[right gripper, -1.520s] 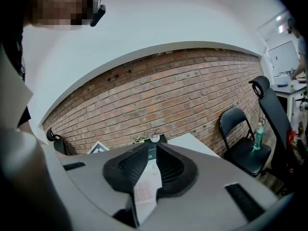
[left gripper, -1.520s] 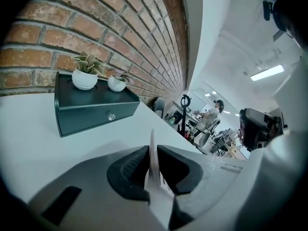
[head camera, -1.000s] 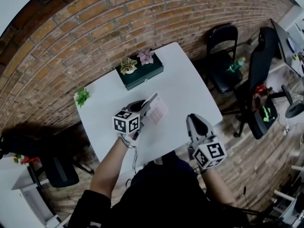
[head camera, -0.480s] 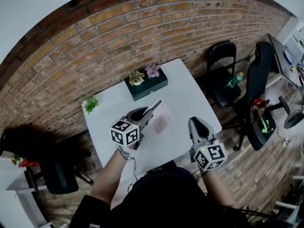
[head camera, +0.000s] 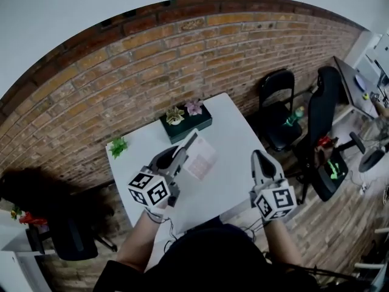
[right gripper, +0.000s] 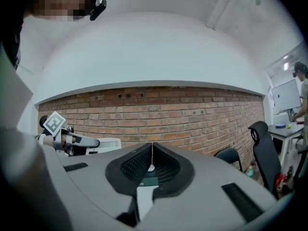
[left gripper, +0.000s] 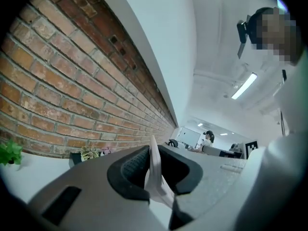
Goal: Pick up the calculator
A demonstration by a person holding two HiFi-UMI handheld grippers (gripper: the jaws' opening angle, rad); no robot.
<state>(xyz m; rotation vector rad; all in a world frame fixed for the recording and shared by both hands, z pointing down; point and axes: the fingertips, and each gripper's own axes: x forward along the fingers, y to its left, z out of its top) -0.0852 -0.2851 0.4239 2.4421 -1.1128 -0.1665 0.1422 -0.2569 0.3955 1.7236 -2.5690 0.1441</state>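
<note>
The calculator [head camera: 200,157] is a thin white slab with pinkish keys, held clear above the white table [head camera: 234,140]. My left gripper [head camera: 187,146] is shut on its near edge. In the left gripper view the calculator [left gripper: 155,171] shows edge-on, pinched between the dark pads of the left gripper [left gripper: 153,146]. My right gripper [head camera: 260,157] hovers over the table's right side; its jaws have just been closing and now meet with nothing between them. The right gripper view shows the right gripper [right gripper: 152,150] shut and, at the left, the calculator [right gripper: 105,145] in the other gripper.
A dark green box [head camera: 186,123] with two small potted plants stands at the table's far edge. A small green plant [head camera: 118,145] is at the far left corner. Black chairs [head camera: 277,105] stand to the right, and a brick wall [head camera: 152,59] is behind.
Both grippers have risen. The left one has carried the calculator up with it, away from the tabletop. The right gripper's jaws have closed.
</note>
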